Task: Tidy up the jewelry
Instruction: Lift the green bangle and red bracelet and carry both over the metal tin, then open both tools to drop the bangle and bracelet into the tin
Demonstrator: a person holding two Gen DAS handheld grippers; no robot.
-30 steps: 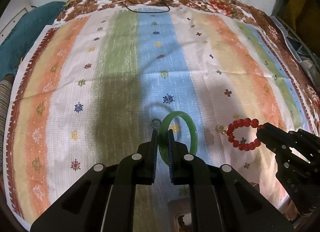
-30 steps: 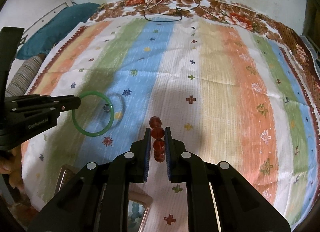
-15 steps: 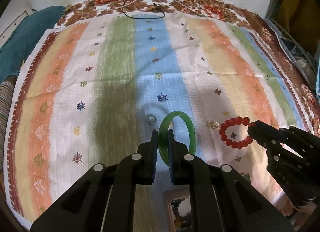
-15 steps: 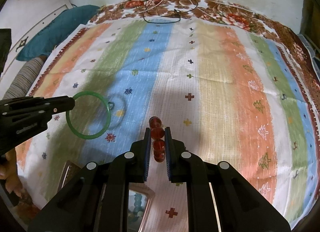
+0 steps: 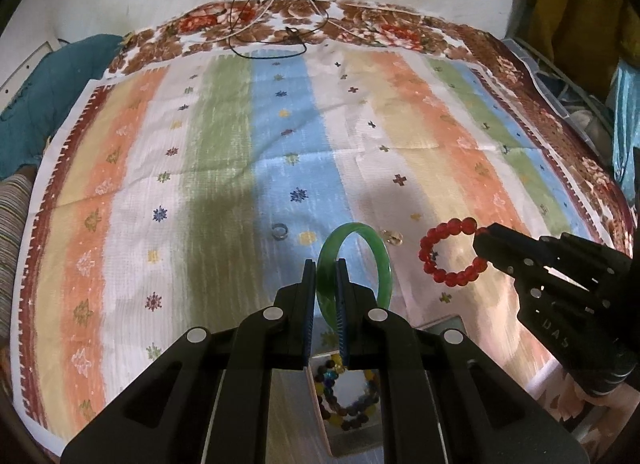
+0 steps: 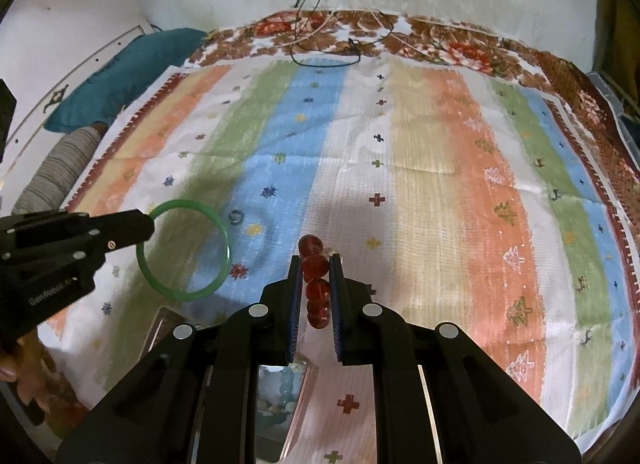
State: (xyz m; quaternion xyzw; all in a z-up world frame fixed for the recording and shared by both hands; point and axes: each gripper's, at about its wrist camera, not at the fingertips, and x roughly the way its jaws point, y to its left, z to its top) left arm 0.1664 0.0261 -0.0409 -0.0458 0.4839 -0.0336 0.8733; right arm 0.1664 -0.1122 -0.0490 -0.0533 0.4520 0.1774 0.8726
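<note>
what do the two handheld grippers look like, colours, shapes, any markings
Both the left gripper and the right gripper are matte black plastic, each with two angular fingers that taper forward, round silver screw heads, and ribbed blue pads on the inner faces. The left one carries white lettering on its side; no cables or sleeves show.

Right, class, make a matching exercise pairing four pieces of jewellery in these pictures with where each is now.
Things:
1. green glassy bangle
2. red bead bracelet
3. small metal ring
4. multicoloured bead bracelet

Places:
A. lying on the striped cloth
B. between the right gripper's jaws
C. inside the box
D. between the left gripper's jaws

Pairs: 1-D, 2-B, 3-A, 4-C
</note>
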